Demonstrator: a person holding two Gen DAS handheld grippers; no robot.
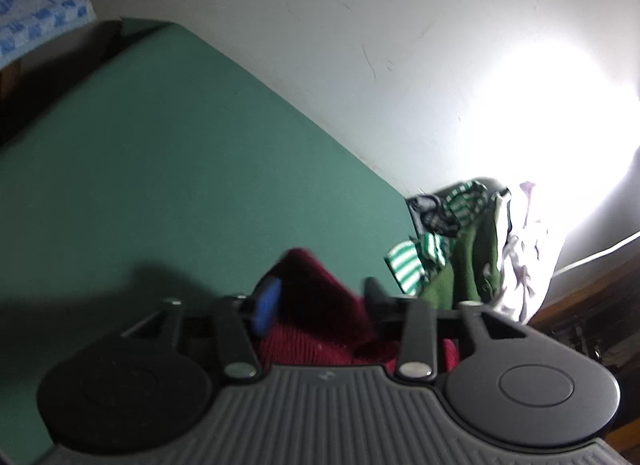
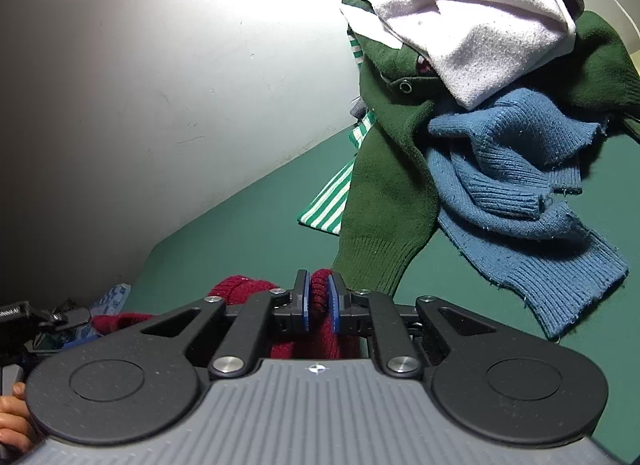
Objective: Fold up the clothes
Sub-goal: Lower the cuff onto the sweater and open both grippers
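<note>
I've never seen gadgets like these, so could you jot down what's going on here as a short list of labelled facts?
surface: green table
being handled: dark red knit garment
right gripper: shut on the red garment
left gripper: fingers apart, red garment between them
waiting pile: green sweater, blue sweater, white cloth, green-striped cloth
behind: white wall

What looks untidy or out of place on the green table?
An unfolded heap: white cloth atop a dark green sweater, with a blue ribbed knit sweater sprawling out and a green-and-white striped garment poking from beneath.
</note>
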